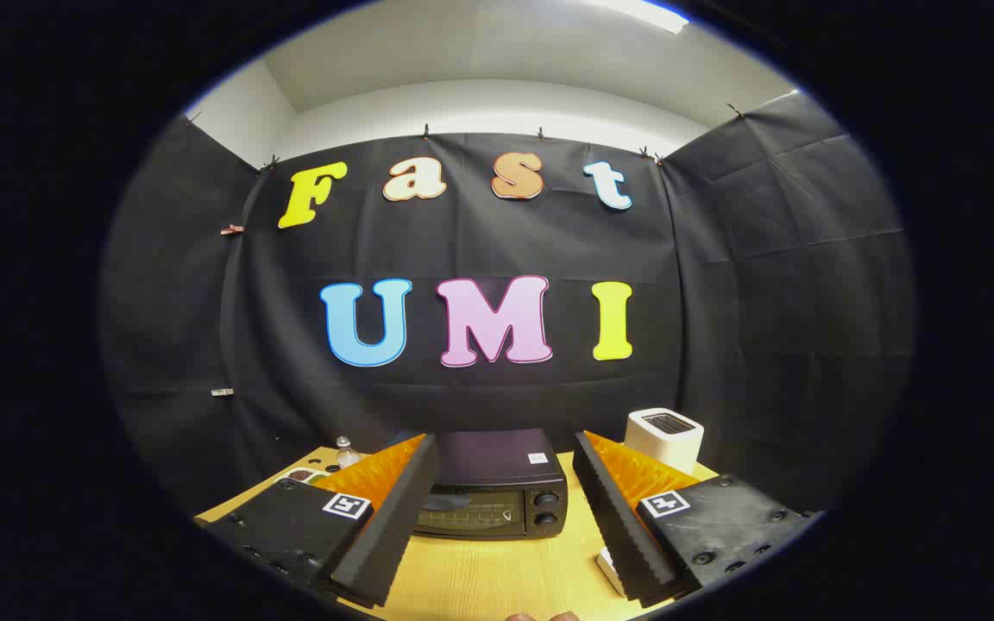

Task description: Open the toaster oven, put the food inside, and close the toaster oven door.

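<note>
Hovering with my gripper (506, 448) spread wide, holding nothing; toaster oven (497, 487) sitting between and beyond my fingers, door shut. Opening step seems pending: I'm needing to reach its door.

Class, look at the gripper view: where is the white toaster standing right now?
The white toaster stands at the back of the wooden table, beyond the open tongs and to the right of the black toaster oven.
</note>
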`<state>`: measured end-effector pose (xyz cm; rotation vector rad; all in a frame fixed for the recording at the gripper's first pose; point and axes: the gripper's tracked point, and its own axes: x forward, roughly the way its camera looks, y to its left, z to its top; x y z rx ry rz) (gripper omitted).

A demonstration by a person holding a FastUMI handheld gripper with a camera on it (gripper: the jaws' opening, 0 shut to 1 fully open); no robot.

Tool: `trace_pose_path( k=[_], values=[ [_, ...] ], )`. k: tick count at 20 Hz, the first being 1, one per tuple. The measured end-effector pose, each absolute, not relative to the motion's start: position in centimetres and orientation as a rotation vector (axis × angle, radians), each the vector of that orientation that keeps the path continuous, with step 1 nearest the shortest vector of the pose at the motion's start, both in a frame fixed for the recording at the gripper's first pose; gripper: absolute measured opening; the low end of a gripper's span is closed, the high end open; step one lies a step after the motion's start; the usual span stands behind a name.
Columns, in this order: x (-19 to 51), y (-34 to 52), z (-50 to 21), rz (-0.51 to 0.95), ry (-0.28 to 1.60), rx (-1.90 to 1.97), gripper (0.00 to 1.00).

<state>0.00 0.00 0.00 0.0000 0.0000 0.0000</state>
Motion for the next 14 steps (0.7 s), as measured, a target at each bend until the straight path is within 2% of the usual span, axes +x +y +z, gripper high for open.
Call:
trace_pose_path(
  k=[14],
  values=[
    [-0.02,0.38,-0.03,0.005,-0.001,0.008,0.97]
  ],
)
